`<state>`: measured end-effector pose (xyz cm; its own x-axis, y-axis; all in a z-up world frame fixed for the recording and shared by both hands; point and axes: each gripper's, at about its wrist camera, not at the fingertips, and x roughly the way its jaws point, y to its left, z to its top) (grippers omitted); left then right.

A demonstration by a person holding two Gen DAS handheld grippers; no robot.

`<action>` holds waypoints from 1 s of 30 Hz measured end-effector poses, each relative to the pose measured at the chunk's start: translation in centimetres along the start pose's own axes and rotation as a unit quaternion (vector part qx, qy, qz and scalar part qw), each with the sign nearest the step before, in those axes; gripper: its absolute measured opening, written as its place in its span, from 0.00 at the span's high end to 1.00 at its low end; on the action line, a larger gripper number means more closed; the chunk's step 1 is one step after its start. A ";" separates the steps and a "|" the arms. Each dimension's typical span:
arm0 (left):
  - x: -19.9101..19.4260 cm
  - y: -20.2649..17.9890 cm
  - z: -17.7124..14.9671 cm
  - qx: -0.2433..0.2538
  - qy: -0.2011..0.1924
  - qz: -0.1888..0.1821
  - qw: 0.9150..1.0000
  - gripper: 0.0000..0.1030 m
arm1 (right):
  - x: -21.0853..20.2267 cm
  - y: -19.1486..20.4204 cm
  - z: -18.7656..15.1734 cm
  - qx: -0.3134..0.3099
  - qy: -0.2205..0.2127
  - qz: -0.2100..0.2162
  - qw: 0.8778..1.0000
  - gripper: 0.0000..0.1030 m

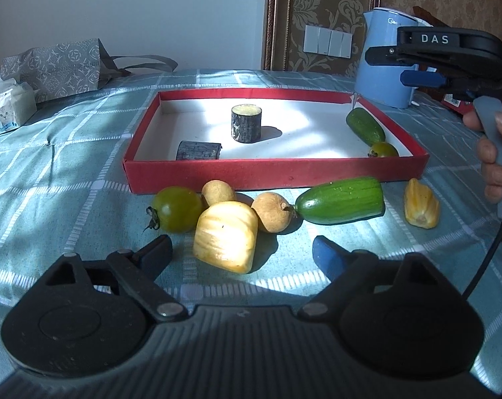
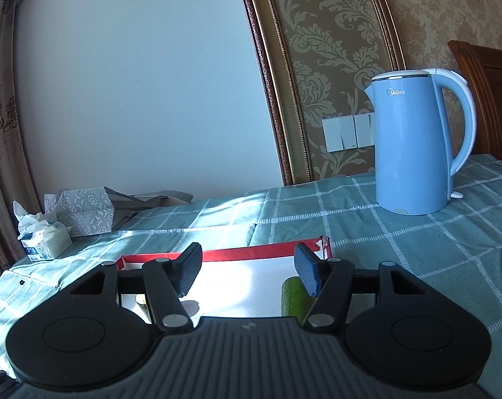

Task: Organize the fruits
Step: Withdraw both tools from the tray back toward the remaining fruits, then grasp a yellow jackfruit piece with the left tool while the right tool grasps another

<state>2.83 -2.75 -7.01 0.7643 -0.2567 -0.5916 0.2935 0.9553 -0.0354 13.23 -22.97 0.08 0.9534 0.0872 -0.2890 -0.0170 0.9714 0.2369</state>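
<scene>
The left wrist view looked down over a teal checked cloth point(image 1: 68, 153) toward a shallow red box point(image 1: 274, 169) with a white floor. The left gripper point(image 1: 242, 249) hovered low, its jaws spread wide on either side of a pale yellow jackfruit piece point(image 1: 226, 236), neither pad touching it. Just behind that piece, along the box's near wall, lay a green tomato point(image 1: 176, 209), two tan longans point(image 1: 217, 193) point(image 1: 270, 211), a short cucumber point(image 1: 342, 199) and, apart to the right, a second jackfruit piece point(image 1: 420, 207).

Inside the box stood an upright dark sugarcane segment point(image 1: 246, 123), with another segment point(image 1: 197, 150) lying by the near wall. A second cucumber point(image 1: 365, 126) and a small green tomato point(image 1: 383, 150) lay against the right wall.

At the right edge of this view, the right gripper point(image 1: 403, 66) was seen side-on above the box, held by a person's hand point(image 1: 490, 156).

The right wrist view showed none of the loose fruit. Its own jaws point(image 2: 247, 269) stood partly spread with nothing between them, over the box's far corner point(image 2: 320, 249), and the boxed cucumber point(image 2: 294, 296) showed below them.

This view showed more of the room: a light blue Midea kettle point(image 2: 413, 146) standing on the cloth, wall switches point(image 2: 347, 131), a patterned gift bag point(image 2: 81, 211) and a tissue pack point(image 2: 45, 239).
</scene>
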 end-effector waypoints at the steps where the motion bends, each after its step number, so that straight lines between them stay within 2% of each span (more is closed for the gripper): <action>1: 0.0 0.0 0.0 0.002 0.000 0.004 1.000 0.16 | -0.5 0.0 -0.2 0.000 -0.003 0.000 1.000 0.41; 3: 0.2 0.0 0.1 0.008 0.001 0.011 1.000 0.18 | -2.0 -0.2 -0.7 0.002 -0.008 -0.003 1.000 0.41; 8: 0.2 0.1 0.1 0.010 -0.006 0.019 1.000 0.36 | -5.2 -1.3 -1.7 0.029 -0.016 0.003 0.999 0.41; 9: 0.1 0.1 0.1 0.011 -0.007 0.016 1.000 0.39 | -5.9 -1.6 -2.0 0.035 -0.016 0.007 0.999 0.36; 10: 0.1 0.0 0.1 0.012 -0.008 0.015 1.000 0.45 | -6.3 -1.9 -2.3 0.042 -0.012 0.006 0.999 0.24; 11: 0.0 -0.1 0.1 0.014 -0.009 0.015 1.000 0.51 | -6.5 -2.2 -2.5 0.048 -0.009 0.004 0.999 0.18; 12: 0.0 -0.2 0.1 0.016 -0.010 0.014 1.000 0.52 | -6.9 -2.5 -2.9 0.056 -0.004 0.001 0.998 0.12; 14: -0.1 -0.3 -0.1 0.018 -0.012 0.016 1.000 0.54 | -7.2 -2.8 -3.5 0.057 0.003 0.001 0.998 0.10; 15: -0.1 -0.3 -0.1 0.016 -0.014 0.016 1.000 0.57 | -7.4 -2.9 -3.8 0.057 0.008 -0.002 0.998 0.05; 16: -0.2 -0.2 -0.1 0.014 -0.015 0.016 1.000 0.64 | -7.7 -3.0 -4.3 0.055 0.010 -0.008 0.998 0.03; 24: -0.5 0.4 -0.2 0.000 -0.019 0.009 1.000 0.65 | -9.2 -1.3 -6.1 -0.025 0.006 -0.038 0.999 0.00; 30: -1.4 0.9 -0.7 -0.014 -0.025 0.010 1.000 0.65 | -9.5 -0.4 -7.3 -0.048 0.022 -0.004 0.999 0.00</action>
<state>1.57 -1.42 -6.78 0.7980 -0.2429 -0.5515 0.2611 0.9642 -0.0469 1.96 -22.59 -4.00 0.9394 0.0861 -0.3319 -0.0392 0.9886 0.1454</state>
